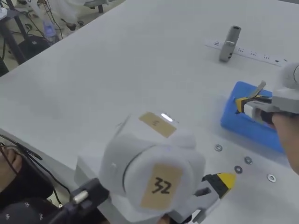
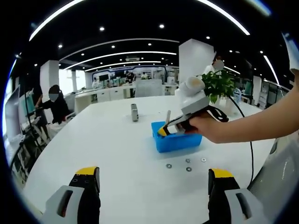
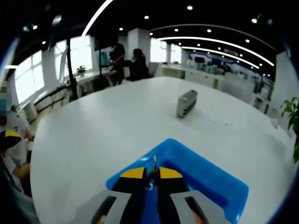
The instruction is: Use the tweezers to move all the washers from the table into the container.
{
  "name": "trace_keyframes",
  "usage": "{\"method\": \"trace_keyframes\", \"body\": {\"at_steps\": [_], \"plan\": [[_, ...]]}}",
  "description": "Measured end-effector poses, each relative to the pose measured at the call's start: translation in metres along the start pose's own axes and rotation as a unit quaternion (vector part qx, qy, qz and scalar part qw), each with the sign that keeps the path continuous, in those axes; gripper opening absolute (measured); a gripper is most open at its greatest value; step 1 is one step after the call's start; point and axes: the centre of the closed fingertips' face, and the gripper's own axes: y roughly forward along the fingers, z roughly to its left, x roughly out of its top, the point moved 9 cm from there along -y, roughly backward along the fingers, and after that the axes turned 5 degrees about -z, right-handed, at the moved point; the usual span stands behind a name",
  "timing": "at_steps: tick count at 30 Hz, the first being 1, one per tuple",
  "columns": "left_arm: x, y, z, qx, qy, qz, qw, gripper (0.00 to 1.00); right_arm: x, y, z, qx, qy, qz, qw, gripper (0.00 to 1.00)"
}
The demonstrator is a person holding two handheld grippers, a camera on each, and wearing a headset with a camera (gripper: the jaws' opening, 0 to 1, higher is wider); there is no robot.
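The right gripper [image 3: 152, 173] presses its yellow-tipped fingers [image 3: 134, 173] together on slim metal tweezers [image 3: 154, 163], whose tips hang over the blue plastic container [image 3: 210, 182]. The left gripper [image 2: 153, 172] has its fingers spread wide and holds nothing. Four small flat metal washers [image 1: 238, 170] lie on the smooth white table [image 1: 140, 70], near the container. They look light, hard and slippery. Pinching a rim, with one tip through the hole, seems safest. A bright open office lies beyond.
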Motion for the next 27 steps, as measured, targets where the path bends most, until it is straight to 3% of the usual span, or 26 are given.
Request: {"method": "trace_keyframes", "body": {"at_steps": [11, 22, 23, 24, 25, 27], "plan": [[-0.001, 0.000, 0.000, 0.001, 0.004, 0.003, 1.0000, 0.99, 0.007, -0.009, -0.002, 0.004, 0.002, -0.003, 1.0000, 0.02], [-0.002, 0.002, -0.001, 0.002, 0.008, 0.011, 0.9999, 0.99, 0.021, -0.051, 0.000, 0.044, 0.050, -0.018, 0.9977, 0.00], [-0.003, 0.002, -0.001, 0.001, 0.008, 0.013, 0.9999, 0.99, 0.021, -0.056, 0.004, 0.057, 0.042, -0.018, 0.9973, 0.00], [-0.003, 0.003, -0.002, 0.001, 0.008, 0.014, 0.9999, 0.99, 0.021, -0.058, 0.006, 0.052, 0.049, -0.011, 0.9974, 0.00], [-0.004, 0.003, -0.002, -0.001, 0.009, 0.017, 0.9998, 0.98, 0.023, -0.061, 0.011, 0.078, 0.037, -0.005, 0.9962, 0.00], [-0.004, 0.003, -0.002, -0.002, 0.009, 0.018, 0.9998, 0.96, 0.021, -0.065, 0.013, 0.065, 0.009, -0.003, 0.9978, 0.00]]}}
